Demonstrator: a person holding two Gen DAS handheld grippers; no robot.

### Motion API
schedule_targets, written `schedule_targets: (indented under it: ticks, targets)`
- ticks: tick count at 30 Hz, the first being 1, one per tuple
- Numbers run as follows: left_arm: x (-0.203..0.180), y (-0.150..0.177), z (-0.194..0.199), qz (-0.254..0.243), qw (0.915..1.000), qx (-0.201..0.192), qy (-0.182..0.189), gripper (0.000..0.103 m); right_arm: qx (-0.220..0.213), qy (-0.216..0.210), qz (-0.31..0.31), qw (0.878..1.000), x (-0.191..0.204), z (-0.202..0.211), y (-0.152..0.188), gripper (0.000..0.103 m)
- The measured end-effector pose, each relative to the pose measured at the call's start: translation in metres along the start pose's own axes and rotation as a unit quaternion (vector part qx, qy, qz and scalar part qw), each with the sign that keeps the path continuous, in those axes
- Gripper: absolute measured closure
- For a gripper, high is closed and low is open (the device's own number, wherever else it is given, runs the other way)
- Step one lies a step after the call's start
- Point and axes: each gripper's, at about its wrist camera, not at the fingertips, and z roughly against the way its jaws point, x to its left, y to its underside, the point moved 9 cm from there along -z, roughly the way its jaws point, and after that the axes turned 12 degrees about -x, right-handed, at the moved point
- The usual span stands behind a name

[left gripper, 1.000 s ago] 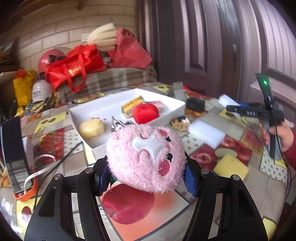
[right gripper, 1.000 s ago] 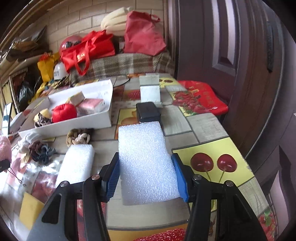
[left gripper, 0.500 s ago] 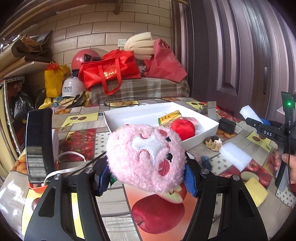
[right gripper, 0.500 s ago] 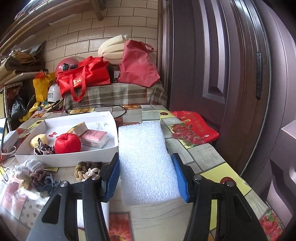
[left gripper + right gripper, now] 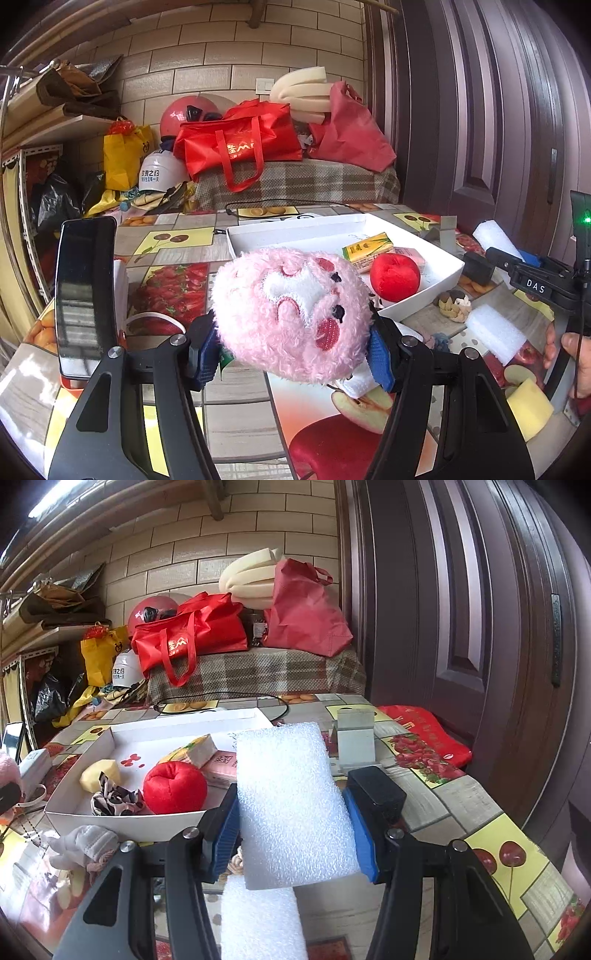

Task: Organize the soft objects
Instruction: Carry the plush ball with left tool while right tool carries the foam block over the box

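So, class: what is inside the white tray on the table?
In the white tray: a red plush apple, a yellow sponge, a patterned scrunchie, a yellow-green pack and a pink pack, partly hidden behind the held foam block.

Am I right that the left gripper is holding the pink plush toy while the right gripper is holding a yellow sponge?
Not quite: the right gripper holds a white foam block, not a yellow sponge, as the right wrist view shows. The left gripper does hold the pink plush toy.
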Motion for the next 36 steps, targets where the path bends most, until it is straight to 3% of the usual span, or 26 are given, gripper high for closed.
schedule_targets:
  ticks: [17,27,36]
  targets:
    - [0.010,-0.010,-0.036,-0.002,0.9995,-0.011,-0.031,0.038,0.008,-0.075,-0.024,0.997,0.074,-0.010,-0.001,0.047]
    - [0.014,-0.015,-0.062,-0.001,0.9987,-0.017,-0.048,0.038,0.031,-0.031,-0.104,0.994,0.046,-0.041,0.003,0.047]
    - [0.014,-0.023,-0.085,-0.001,0.9980,-0.028,-0.057,0.037,0.027,-0.017,-0.086,0.996,0.057,-0.061,-0.002,0.047]
